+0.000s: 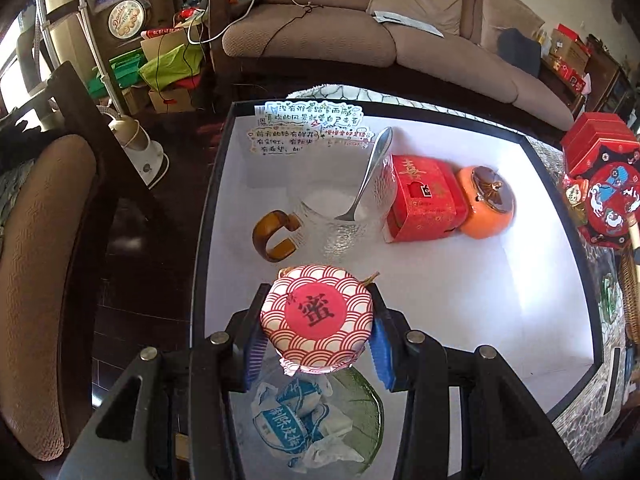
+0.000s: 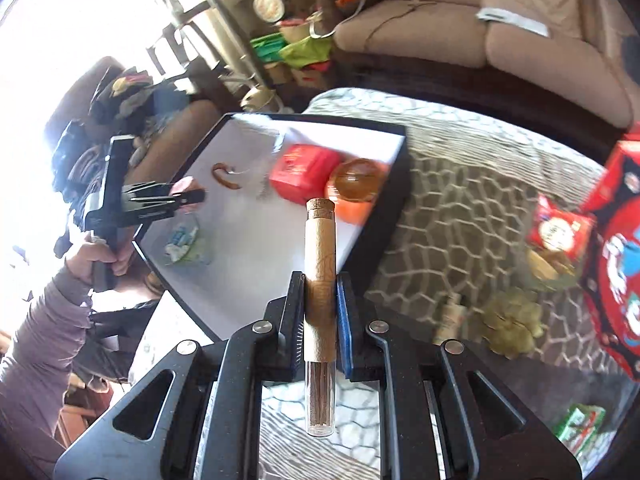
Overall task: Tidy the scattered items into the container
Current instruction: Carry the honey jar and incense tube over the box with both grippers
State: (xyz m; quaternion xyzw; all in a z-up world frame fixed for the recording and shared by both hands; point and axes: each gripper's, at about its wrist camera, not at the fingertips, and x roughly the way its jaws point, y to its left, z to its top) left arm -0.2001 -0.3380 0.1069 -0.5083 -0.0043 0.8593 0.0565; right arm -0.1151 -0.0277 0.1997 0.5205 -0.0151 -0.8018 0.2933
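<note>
Carrying a paper-capped honey jar (image 1: pixel 317 322) clamped in the left gripper (image 1: pixel 316 344), the person holds it over the near edge of the black-rimmed tray (image 1: pixel 560 184), above a green glass dish (image 1: pixel 360 404) with a crumpled wrapper. Already inside sit a glass mug (image 1: pixel 340 216) with a spoon (image 1: pixel 366 176), a red box (image 1: pixel 424 200) and an orange lidded jar (image 1: pixel 486 204). The right gripper (image 2: pixel 320 308) is clenched on a corked incense tube (image 2: pixel 319 280), off the tray's near corner. Small packets (image 2: pixel 558 230) remain on the patterned cloth (image 2: pixel 460 208), so roughly half seems done.
</note>
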